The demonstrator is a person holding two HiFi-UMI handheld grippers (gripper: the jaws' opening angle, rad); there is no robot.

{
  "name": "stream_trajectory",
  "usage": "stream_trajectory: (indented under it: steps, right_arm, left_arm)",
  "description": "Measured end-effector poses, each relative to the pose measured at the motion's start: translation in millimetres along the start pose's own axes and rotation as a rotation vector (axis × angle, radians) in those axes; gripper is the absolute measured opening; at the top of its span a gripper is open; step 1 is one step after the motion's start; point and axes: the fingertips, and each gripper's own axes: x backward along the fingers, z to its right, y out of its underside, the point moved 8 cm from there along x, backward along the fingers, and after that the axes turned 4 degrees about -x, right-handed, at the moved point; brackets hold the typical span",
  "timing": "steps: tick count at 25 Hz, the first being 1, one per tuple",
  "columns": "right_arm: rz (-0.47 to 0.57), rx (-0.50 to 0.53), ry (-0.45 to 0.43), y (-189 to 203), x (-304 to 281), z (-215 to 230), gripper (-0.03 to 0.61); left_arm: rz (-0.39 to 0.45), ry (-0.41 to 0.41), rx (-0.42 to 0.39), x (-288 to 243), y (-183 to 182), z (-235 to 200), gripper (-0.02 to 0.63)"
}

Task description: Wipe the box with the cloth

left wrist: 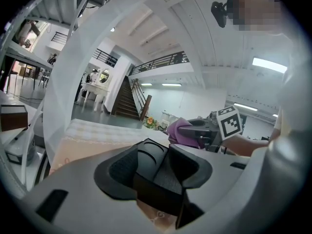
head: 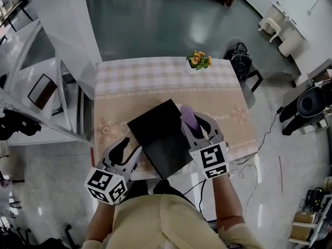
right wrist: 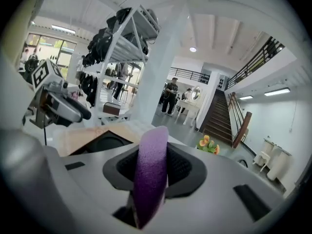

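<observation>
Pinching cloth [head: 187, 116], right gripper [head: 193, 124]; left gripper [head: 132, 152] clamping box [head: 164, 138]

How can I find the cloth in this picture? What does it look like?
Find the table with the checked and flowered cover, then the flat black box at its near side. At the box's right edge the right gripper pinches the cloth, the only purple thing there.

The box [head: 163, 136] lies on the table [head: 119, 92], flowers [head: 198, 60] behind it.
</observation>
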Motion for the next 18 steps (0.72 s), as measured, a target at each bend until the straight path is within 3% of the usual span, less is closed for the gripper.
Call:
stream_trajectory:
  steps: [5,10,18]
  right_arm:
    - [0.094,-0.051,-0.068,-21.9,31.0,-13.0,0.123]
    - [0.164,-0.129,-0.204,-36.4,53.6,-36.1,0.123]
    - [0.049,-0.122,-0.304,-12.3,47.1,-84.0,0.123]
  left_arm:
    - [0.013,0.001,-0.009,0.3,-4.7,2.9,0.198]
    - [0.027,0.005,-0.021,3.0,-7.3,7.2,0.196]
    - [0.033,-0.021,-0.018,11.2,-6.3,4.5,0.196]
